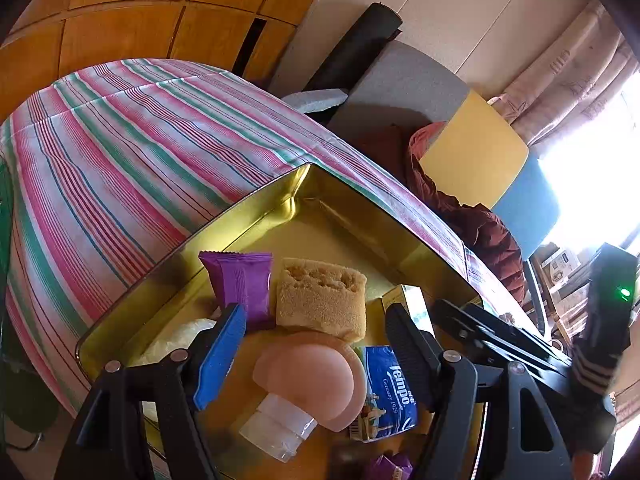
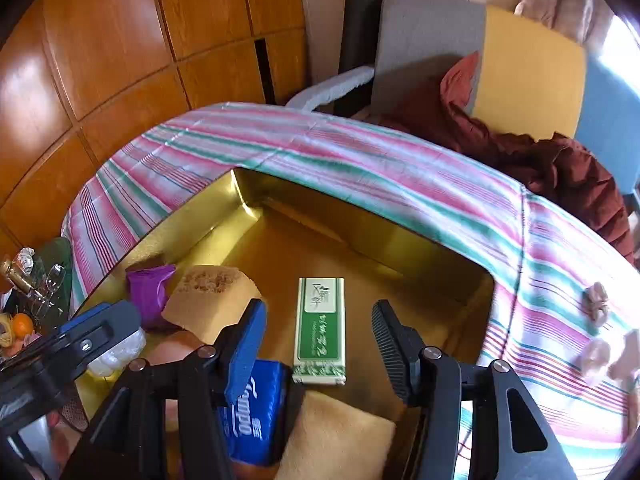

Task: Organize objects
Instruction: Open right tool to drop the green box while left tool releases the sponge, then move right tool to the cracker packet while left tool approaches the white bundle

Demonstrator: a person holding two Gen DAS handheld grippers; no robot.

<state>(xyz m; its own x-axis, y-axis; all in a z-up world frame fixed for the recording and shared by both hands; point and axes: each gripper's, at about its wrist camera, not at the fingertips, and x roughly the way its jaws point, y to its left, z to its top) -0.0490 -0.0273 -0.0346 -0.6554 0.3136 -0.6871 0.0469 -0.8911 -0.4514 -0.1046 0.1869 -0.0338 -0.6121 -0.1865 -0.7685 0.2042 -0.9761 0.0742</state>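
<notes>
While both of your grippers hang over the gold tin (image 2: 400,240), count what lies in it: one purple wrapper (image 1: 242,286), one tan sponge block (image 1: 322,300), one pink mushroom-shaped toy (image 1: 316,380) with a clear stem, one blue Tempo tissue pack (image 1: 390,388), one green-and-white box (image 2: 320,330), and one tan cloth (image 2: 340,436) at the near edge. A white crumpled bag (image 1: 180,336) sits by the tin's left wall.

Your right gripper (image 2: 318,344) stands with its jaws apart, and the green-and-white box lies flat on the tin floor between and just ahead of the fingertips, touched by neither pad. Your left gripper (image 1: 314,348) is spread wide too, holding nothing; the pink toy lies between its fingers, with the sponge block and purple wrapper just beyond the tips.

Most items crowd the tin's near-left part. Its far half and far corner are bare gold floor, bounded by low walls. Striped cloth (image 1: 140,152) surrounds the tin on the far and right sides, with a few small pale objects (image 2: 600,332) on it to your right.
</notes>
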